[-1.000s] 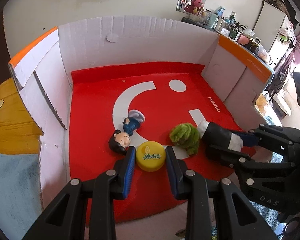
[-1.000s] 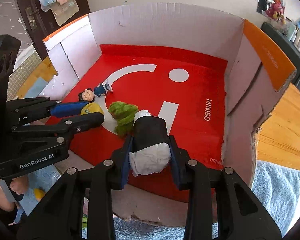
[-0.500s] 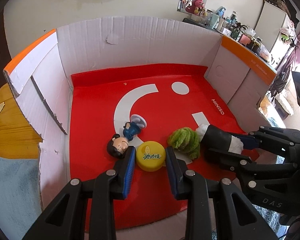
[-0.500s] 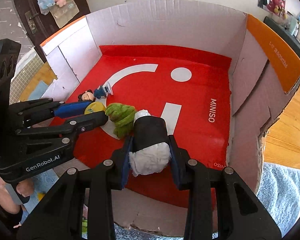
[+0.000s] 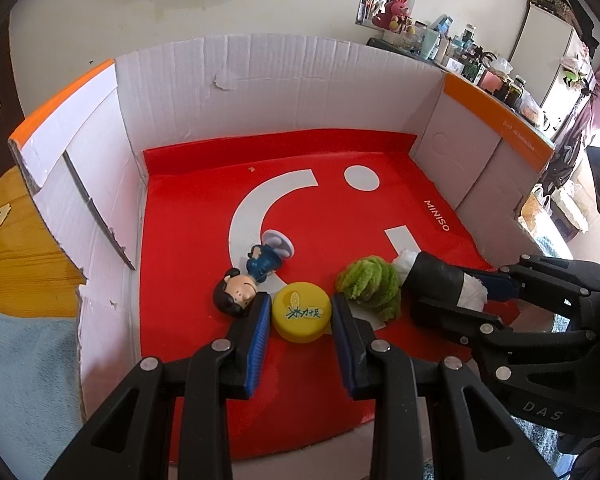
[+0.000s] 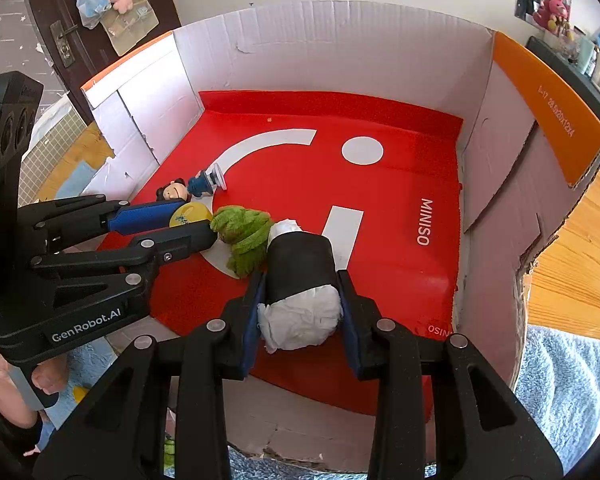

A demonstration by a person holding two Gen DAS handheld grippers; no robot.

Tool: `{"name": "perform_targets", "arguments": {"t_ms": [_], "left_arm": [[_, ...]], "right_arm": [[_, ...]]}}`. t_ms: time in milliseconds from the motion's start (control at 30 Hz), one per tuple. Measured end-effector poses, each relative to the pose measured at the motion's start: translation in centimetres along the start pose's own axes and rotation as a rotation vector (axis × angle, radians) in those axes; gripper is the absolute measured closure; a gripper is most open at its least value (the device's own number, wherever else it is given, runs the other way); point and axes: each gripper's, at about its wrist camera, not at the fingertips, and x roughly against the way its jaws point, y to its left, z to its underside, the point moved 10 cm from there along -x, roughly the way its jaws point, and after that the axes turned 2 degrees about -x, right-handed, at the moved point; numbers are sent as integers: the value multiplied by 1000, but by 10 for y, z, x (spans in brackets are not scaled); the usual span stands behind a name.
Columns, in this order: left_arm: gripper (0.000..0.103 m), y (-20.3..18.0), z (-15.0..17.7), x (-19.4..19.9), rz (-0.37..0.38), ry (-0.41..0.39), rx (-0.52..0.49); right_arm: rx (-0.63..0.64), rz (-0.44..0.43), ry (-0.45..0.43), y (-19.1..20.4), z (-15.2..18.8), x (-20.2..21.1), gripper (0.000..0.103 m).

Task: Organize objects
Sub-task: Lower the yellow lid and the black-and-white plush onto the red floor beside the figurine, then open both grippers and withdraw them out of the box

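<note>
Yellow cap (image 5: pixel 301 313), printed with a lemon slice and blue characters too small to be read, is being gripped between the blue pads of the left gripper (image 5: pixel 300 316), whose jaws are standing narrowly apart and pressing on its sides. It is lying on the red liner (image 5: pixel 340 208) of the cardboard box (image 5: pixel 284 80), near the front edge. "MINISO" is being shown in white on the liner, "GenRobot.AI" on the left gripper's body in the right wrist view, and "DAS" on the right gripper's body in the left wrist view; small white print on the orange flap (image 6: pixel 556 116) is not being read with certainty. A black roll with white crumpled ends (image 6: pixel 300 280) is being clamped by the right gripper (image 6: pixel 300 304), its jaws likewise narrowly set and closed on the roll's sides. Inside the box, a figurine with black hair and blue clothes (image 5: pixel 252 276) is lying on its side, touching the left gripper's outer finger, and a green fuzzy object (image 5: pixel 370 286) is lying between cap and roll, touching the roll.
</note>
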Motion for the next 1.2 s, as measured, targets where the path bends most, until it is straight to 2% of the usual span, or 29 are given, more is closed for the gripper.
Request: {"name": "perform_targets", "arguments": {"t_ms": [433, 567, 833, 933, 1200], "left_arm": [[70, 0, 0, 0, 0, -6, 0], [63, 1, 0, 2, -3, -13, 4], [63, 0, 1, 6, -3, -20, -3], [55, -1, 0, 11, -7, -36, -5], [54, -1, -2, 25, -16, -74, -15]], "right_arm": [[5, -9, -12, 3, 0, 2, 63], [7, -8, -19, 3, 0, 3, 59], [12, -18, -32, 7, 2, 7, 56], [15, -22, -41, 9, 2, 9, 50], [18, -21, -67, 11, 2, 16, 47]]}}
